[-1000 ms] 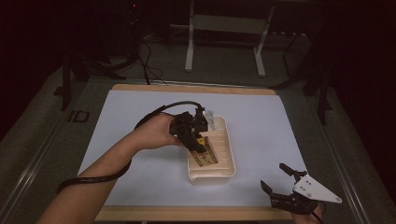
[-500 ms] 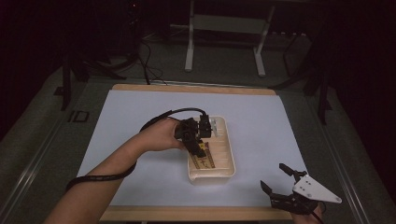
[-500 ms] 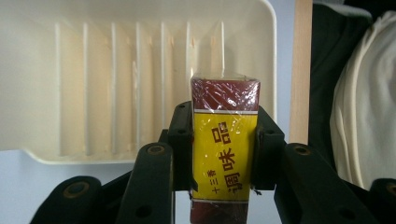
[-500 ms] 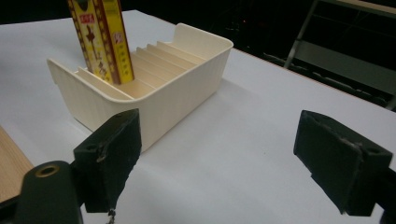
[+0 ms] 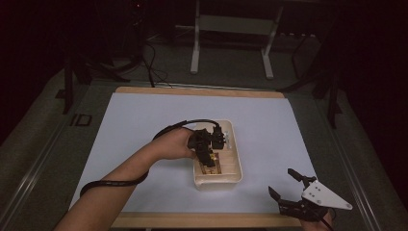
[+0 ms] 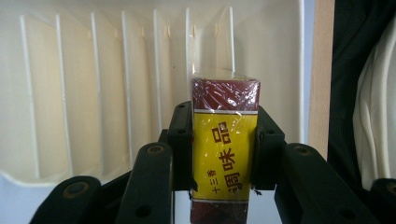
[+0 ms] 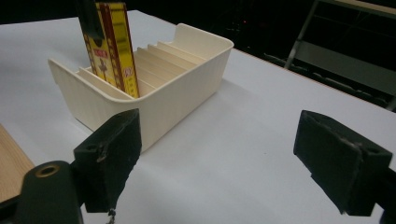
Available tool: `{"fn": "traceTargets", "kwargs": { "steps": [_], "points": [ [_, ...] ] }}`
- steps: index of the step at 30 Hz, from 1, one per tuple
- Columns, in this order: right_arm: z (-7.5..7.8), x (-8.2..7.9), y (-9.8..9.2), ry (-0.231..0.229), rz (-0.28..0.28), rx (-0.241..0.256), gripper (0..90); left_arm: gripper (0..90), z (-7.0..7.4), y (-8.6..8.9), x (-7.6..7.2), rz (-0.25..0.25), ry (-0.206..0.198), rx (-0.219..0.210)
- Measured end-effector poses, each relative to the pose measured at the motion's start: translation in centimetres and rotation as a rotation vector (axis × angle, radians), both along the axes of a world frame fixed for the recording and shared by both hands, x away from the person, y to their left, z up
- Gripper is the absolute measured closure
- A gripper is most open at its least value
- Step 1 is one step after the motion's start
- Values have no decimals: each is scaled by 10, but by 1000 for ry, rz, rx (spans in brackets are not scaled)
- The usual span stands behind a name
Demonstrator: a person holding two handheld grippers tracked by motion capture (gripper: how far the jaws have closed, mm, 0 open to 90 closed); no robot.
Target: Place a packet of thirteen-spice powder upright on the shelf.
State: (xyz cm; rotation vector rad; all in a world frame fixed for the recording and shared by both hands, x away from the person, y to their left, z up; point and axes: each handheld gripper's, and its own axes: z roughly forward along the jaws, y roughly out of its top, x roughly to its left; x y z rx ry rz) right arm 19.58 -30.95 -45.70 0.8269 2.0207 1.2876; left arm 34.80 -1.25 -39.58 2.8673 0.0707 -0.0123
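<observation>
Cream plastic organiser box (image 5: 217, 179) sits on the white table cover (image 5: 134, 125), slightly right of centre and towards the near edge, its interior divided by thin ribs. Left gripper (image 6: 223, 145) is clamped on a yellow and dark red seasoning packet (image 6: 225, 149), which stands upright in a slot at the near end of the box. Right gripper (image 5: 287, 191) rests at the near right corner of the table, well apart from the box, jaws spread wide with nothing between them.
</observation>
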Motion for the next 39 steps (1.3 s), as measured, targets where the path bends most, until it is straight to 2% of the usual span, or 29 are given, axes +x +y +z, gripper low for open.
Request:
{"fn": "traceTargets", "kwargs": {
  "steps": [7, 13, 16, 18, 21, 26, 34, 39],
  "points": [
    [0, 0, 0, 0, 1, 0, 152, 673, -10, -4, 2, 11, 16, -18],
    [0, 0, 0, 0, 2, -1, 152, 657, -16, -4, 0, 5, 24, -96],
    [0, -1, 0, -4, 2, -1, 152, 650, -19, -3, -1, 9, 19, -144],
    [0, -1, 0, -4, 2, -1, 152, 648, -22, -2, -1, 25, 29, -178],
    [0, -1, 0, -4, 2, 0, 152, 635, -27, -1, -2, 4, 12, -219],
    [0, -1, 0, -1, 1, 0, 152, 622, -35, -3, -3, -2, 13, -226],
    [0, 0, 0, 1, 2, 0, 152, 606, -28, 6, -1, 25, 22, -273],
    [0, 0, 0, 2, 1, 0, 152, 584, -20, 13, -5, 39, 10, -303]
  ]
}}
